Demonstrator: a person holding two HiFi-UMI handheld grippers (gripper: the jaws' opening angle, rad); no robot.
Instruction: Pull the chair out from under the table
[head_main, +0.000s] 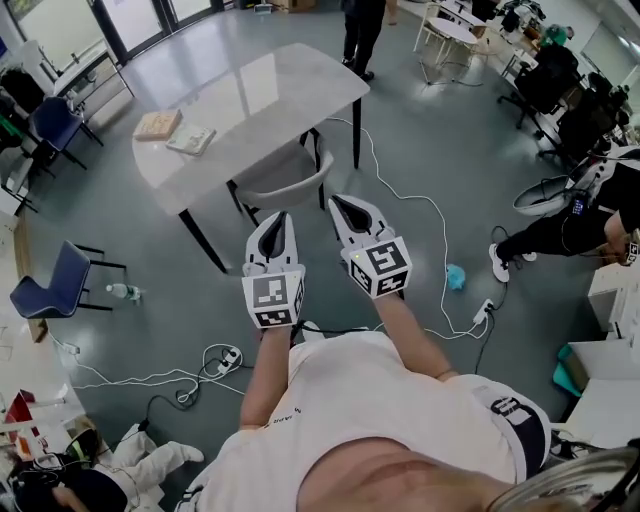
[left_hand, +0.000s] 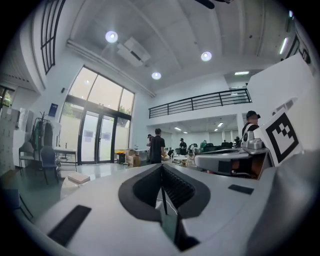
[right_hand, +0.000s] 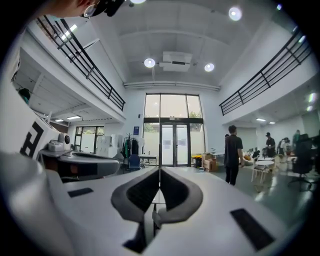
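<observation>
The chair (head_main: 288, 182) is tucked under the near edge of the table (head_main: 250, 95). Its curved back runs left to right just beyond both tips. The left gripper (head_main: 279, 218) and right gripper (head_main: 337, 203) are closed, empty and about equally near.

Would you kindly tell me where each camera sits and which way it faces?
Head view: on the person's head, looking down at the table, chair, forearms, left gripper and right gripper.
Left gripper view: rides the left gripper, facing level toward the glass doors; its shut jaws show.
Right gripper view: on the right gripper, facing those doors; shut jaws show.
Shared: both gripper views catch the standing person.
</observation>
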